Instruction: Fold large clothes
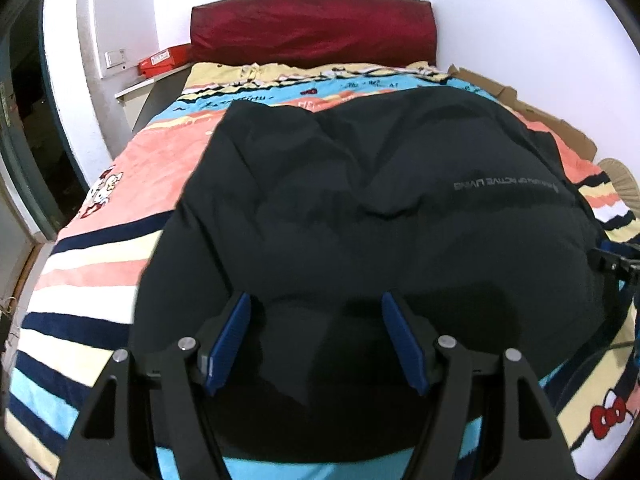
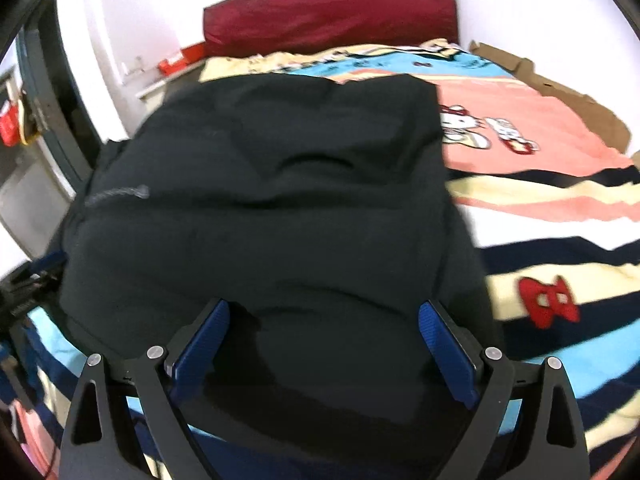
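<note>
Left gripper [image 1: 316,340]: jaws wide apart, nothing btwn the pads, hovering over the near edge of the black garment [image 1: 380,208]. Right gripper [image 2: 324,346]: also spread wide, empty, above the same near edge from the other side.

Garment lies on the bed, roughly mid-blanket, already a compact squarish bundle w/ a small printed line of text on top. Looks like at least one fold is done, prob more; edges fairly even, some puffiness and creases left. What's left, I'd judge: maybe one more fold or a smoothing pass, can't tell for sure.

Surface: striped blanket [image 1: 96,280] w/ cartoon cat prints, soft, so cloth will sink a bit. Room: white walls, dark red headboard [image 1: 312,32] at far end, red box [image 1: 164,60] on a shelf left of it, cardboard [image 2: 560,92] along the bed's right side, dark doorway at far left.
</note>
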`<state>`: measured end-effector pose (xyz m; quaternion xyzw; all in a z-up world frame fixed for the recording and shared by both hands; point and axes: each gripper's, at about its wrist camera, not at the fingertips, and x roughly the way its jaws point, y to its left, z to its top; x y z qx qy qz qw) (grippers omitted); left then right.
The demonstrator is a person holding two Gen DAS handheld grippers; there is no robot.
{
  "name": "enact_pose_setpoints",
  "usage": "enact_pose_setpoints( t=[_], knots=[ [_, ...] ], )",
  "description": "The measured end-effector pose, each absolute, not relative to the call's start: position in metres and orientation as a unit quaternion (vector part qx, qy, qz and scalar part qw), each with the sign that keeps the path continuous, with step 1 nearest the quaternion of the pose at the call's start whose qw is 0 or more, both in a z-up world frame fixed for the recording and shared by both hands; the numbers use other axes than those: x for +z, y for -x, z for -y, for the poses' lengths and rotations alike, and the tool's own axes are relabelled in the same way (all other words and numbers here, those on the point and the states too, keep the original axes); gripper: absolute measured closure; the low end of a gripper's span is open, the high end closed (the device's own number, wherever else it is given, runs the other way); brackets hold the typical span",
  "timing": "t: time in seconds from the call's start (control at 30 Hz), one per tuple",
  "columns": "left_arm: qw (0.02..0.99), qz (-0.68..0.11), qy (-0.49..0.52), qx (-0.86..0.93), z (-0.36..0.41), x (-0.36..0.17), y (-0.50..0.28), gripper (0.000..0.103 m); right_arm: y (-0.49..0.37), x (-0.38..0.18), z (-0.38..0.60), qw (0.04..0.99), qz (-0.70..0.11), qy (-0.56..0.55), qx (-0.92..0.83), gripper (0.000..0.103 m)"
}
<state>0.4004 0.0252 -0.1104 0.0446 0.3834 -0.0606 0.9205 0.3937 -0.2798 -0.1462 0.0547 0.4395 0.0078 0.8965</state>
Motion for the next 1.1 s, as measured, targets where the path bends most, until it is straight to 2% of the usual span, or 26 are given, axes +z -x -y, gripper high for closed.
enact_pose_setpoints(
  t=[0.13,0.4,0.67,0.9,1.1],
  knots=[
    [0.940,-0.336,-0.036,-0.048,-0.030,-0.073,-0.411,0.036,-0.397,-0.119,0.285,0.907,-0.418,-0.056,0.001,0.009],
    [0.926,-0.355,-0.108,-0.073,0.015,-0.057,-0.502,0.036,-0.478,-0.078,0.238,0.919,-0.392,-0.012,0.040,0.009],
    [0.903,-0.412,-0.109,-0.053,0.010,-0.099,-0.563,0.036,-0.544,-0.111,0.223,0.902,-0.428,-0.033,0.052,0.009],
    [0.905,-0.421,0.009,-0.050,-0.042,-0.114,-0.565,0.034,-0.552,-0.130,0.259,0.902,-0.418,-0.091,0.059,0.006],
    [0.905,-0.422,0.018,-0.044,-0.057,-0.118,-0.549,0.034,-0.537,-0.135,0.285,0.904,-0.414,-0.098,0.032,0.006]
  ],
)
